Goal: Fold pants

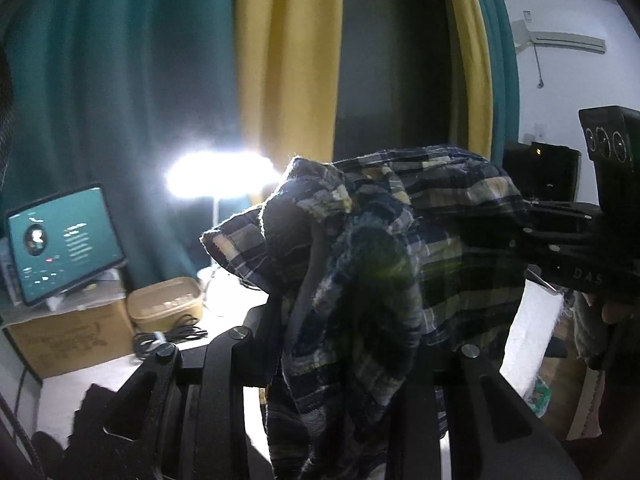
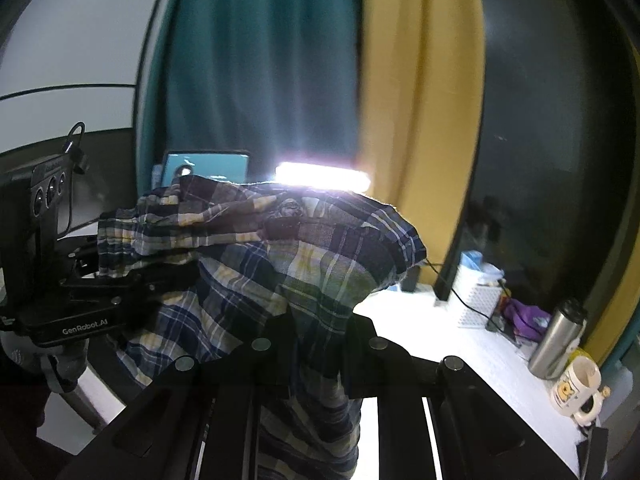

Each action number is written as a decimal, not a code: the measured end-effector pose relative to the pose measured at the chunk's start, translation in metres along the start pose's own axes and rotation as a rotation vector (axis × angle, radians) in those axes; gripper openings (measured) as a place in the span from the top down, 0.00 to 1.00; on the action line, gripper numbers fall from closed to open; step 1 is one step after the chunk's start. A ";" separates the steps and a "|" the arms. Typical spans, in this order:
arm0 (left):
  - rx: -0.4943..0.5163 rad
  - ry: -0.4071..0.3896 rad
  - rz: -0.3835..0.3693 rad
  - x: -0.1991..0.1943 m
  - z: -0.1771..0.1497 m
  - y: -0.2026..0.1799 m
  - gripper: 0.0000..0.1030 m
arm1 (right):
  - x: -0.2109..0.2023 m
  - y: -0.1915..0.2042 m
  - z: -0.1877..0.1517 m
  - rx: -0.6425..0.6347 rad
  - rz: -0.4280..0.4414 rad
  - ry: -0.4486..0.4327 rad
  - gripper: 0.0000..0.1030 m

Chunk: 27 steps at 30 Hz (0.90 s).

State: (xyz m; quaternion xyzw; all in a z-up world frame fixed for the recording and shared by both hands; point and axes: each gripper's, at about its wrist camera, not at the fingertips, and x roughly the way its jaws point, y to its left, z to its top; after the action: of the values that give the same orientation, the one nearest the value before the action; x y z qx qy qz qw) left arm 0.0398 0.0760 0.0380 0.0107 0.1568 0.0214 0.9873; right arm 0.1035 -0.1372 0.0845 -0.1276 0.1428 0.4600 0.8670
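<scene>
The plaid pants (image 1: 372, 248), dark blue, yellow and white, hang in the air between my two grippers. My left gripper (image 1: 344, 320) is shut on a bunch of the cloth, which hides its fingertips. The right gripper shows at the right of the left wrist view (image 1: 532, 220), gripping the other end. In the right wrist view my right gripper (image 2: 320, 320) is shut on the pants (image 2: 280, 256), and the left gripper (image 2: 120, 280) holds the cloth at the left. The cloth is stretched and bunched above the white table (image 2: 420, 320).
A bright lamp (image 1: 220, 176) glares behind the pants. A tablet (image 1: 64, 240), a cardboard box (image 1: 68, 340), a tan container (image 1: 168, 304) and cables (image 1: 168, 338) stand at left. A steel flask (image 2: 556, 340), a mug (image 2: 578, 388), a white basket (image 2: 478, 300) stand at right. Curtains hang behind.
</scene>
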 end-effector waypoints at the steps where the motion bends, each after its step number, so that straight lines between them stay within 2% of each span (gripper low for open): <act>1: 0.000 -0.006 0.013 -0.006 -0.001 0.003 0.72 | 0.000 0.004 0.002 -0.002 0.008 -0.004 0.85; 5: -0.014 -0.017 0.055 -0.021 -0.008 0.014 0.72 | 0.000 0.022 0.006 -0.022 0.043 -0.020 0.85; 17: -0.031 0.020 0.157 -0.062 -0.027 0.041 0.72 | 0.016 0.067 0.001 -0.034 0.141 -0.009 0.85; 23: -0.051 0.064 0.172 -0.055 -0.038 0.054 0.72 | 0.046 0.070 -0.008 -0.011 0.167 0.042 0.85; 27: -0.059 0.112 0.172 -0.037 -0.046 0.063 0.72 | 0.074 0.068 -0.016 0.014 0.178 0.093 0.85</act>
State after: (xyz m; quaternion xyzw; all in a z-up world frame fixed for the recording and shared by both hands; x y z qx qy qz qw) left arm -0.0117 0.1384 0.0073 -0.0062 0.2093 0.1114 0.9715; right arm 0.0848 -0.0495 0.0366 -0.1297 0.1968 0.5278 0.8160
